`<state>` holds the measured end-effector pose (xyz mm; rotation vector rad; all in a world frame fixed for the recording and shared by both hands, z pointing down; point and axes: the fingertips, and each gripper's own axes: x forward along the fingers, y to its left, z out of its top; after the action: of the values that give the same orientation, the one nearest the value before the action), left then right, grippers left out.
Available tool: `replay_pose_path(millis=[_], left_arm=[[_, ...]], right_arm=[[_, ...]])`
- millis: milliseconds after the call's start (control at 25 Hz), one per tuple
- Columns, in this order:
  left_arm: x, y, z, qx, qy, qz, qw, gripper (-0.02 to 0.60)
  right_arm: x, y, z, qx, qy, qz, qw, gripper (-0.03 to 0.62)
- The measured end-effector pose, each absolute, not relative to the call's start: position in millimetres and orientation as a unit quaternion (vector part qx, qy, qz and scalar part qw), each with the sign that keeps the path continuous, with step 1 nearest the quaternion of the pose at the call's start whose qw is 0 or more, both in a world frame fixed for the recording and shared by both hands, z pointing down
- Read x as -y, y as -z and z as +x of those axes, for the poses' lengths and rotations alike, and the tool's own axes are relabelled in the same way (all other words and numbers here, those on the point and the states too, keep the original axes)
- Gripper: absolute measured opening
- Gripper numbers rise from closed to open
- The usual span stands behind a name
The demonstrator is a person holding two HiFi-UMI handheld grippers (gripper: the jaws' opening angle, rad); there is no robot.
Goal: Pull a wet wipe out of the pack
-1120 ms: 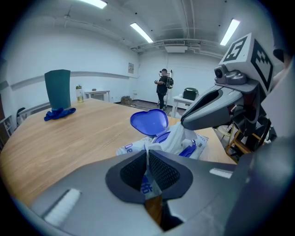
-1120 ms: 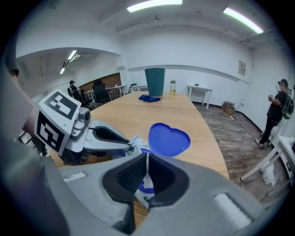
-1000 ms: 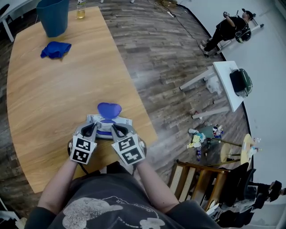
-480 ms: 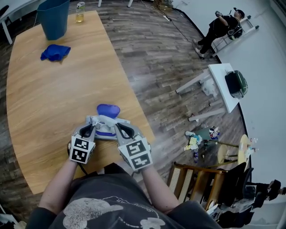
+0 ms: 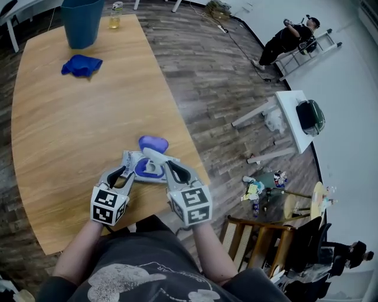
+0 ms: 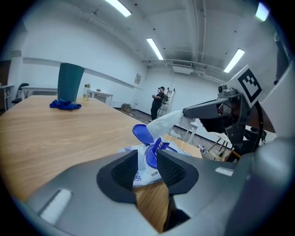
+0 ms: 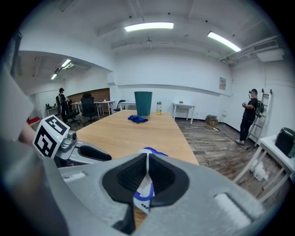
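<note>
The wet wipe pack point(image 5: 134, 160) lies near the table's front edge, its blue lid point(image 5: 153, 143) flipped open. My right gripper point(image 5: 166, 166) is shut on a white wipe point(image 5: 152, 156) that stretches up out of the pack's opening. In the right gripper view the thin wipe point(image 7: 147, 182) is pinched between the pads. My left gripper point(image 5: 127, 176) hovers at the pack's near left corner. Its jaws are opening and nothing is pressed between them. In the left gripper view the pack point(image 6: 146, 162) shows through the gap, and the wipe point(image 6: 168, 120) runs up to the right gripper point(image 6: 191, 111).
A teal bin point(image 5: 81, 20), a blue cloth point(image 5: 81, 65) and a bottle point(image 5: 115, 15) stand at the table's point(image 5: 71, 130) far end. The table's right edge runs close beside the pack. A person point(image 5: 283, 38), white furniture and clutter are on the floor to the right.
The right gripper has risen, drawing the wipe out of the pack. The left gripper's jaws have spread and it has lifted slightly off the pack.
</note>
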<state>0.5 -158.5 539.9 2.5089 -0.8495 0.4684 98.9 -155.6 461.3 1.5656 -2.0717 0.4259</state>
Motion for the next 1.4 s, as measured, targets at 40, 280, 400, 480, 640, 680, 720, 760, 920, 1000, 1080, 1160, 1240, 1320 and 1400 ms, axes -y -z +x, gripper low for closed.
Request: replay_pose_path(millis=[40, 280, 400, 480, 640, 680, 720, 760, 920, 1000, 1080, 1160, 1240, 1320, 1400], left_arm=[[157.5, -539.4, -3.2, 0.307, -0.168, 0.910, 0.223, 0.150], [155.3, -534.4, -20.1, 0.302, -0.163, 0.911, 0.231, 0.109], [156.3, -526.5, -24.8, 0.305, -0.153, 0.912, 0.227, 0.055], [150.7, -521.7, -25.7, 0.307, -0.148, 0.914, 0.223, 0.025], [126.5, -506.5, -15.8, 0.296, -0.136, 0.919, 0.221, 0.018], [119.0, -502.6, -13.6, 0.294, -0.137, 0.921, 0.215, 0.018], [110.9, -499.1, -11.9, 0.294, -0.139, 0.923, 0.208, 0.018], [102.4, -495.7, -10.6, 0.294, -0.141, 0.924, 0.201, 0.018], [64.2, -478.0, -3.5, 0.297, -0.137, 0.928, 0.181, 0.018], [44.2, -470.8, 0.9, 0.298, -0.135, 0.929, 0.173, 0.018], [25.1, -465.9, 3.8, 0.304, -0.132, 0.929, 0.167, 0.018], [6.6, -461.2, 4.0, 0.313, -0.127, 0.926, 0.165, 0.018], [-11.0, -456.4, 3.1, 0.325, -0.121, 0.924, 0.163, 0.018], [-28.3, -453.4, 1.2, 0.338, -0.116, 0.919, 0.165, 0.018], [-44.9, -451.6, -3.5, 0.353, -0.110, 0.914, 0.167, 0.018]], right_arm=[[153.9, -459.6, 99.1, 0.758, -0.155, 0.583, 0.249, 0.006], [136.3, -450.1, 113.9, 0.725, -0.144, 0.633, 0.230, 0.006], [126.4, -445.0, 123.5, 0.713, -0.141, 0.653, 0.215, 0.006], [116.2, -443.8, 127.2, 0.711, -0.141, 0.657, 0.205, 0.006], [95.2, -442.2, 140.0, 0.711, -0.145, 0.663, 0.183, 0.006], [89.5, -441.0, 142.1, 0.712, -0.146, 0.664, 0.176, 0.006], [82.7, -439.6, 143.4, 0.715, -0.146, 0.662, 0.170, 0.006], [75.0, -438.2, 144.1, 0.719, -0.146, 0.660, 0.165, 0.006], [35.9, -430.6, 149.7, 0.733, -0.142, 0.647, 0.153, 0.006], [13.4, -429.5, 156.1, 0.737, -0.141, 0.644, 0.150, 0.006], [-9.5, -429.6, 161.6, 0.740, -0.139, 0.641, 0.148, 0.006], [-32.2, -427.9, 163.2, 0.745, -0.137, 0.636, 0.145, 0.006], [-54.5, -425.0, 163.3, 0.751, -0.135, 0.631, 0.139, 0.006], [-77.6, -426.5, 164.0, 0.756, -0.137, 0.625, 0.136, 0.006], [-99.0, -433.9, 163.9, 0.761, -0.142, 0.618, 0.138, 0.006]])
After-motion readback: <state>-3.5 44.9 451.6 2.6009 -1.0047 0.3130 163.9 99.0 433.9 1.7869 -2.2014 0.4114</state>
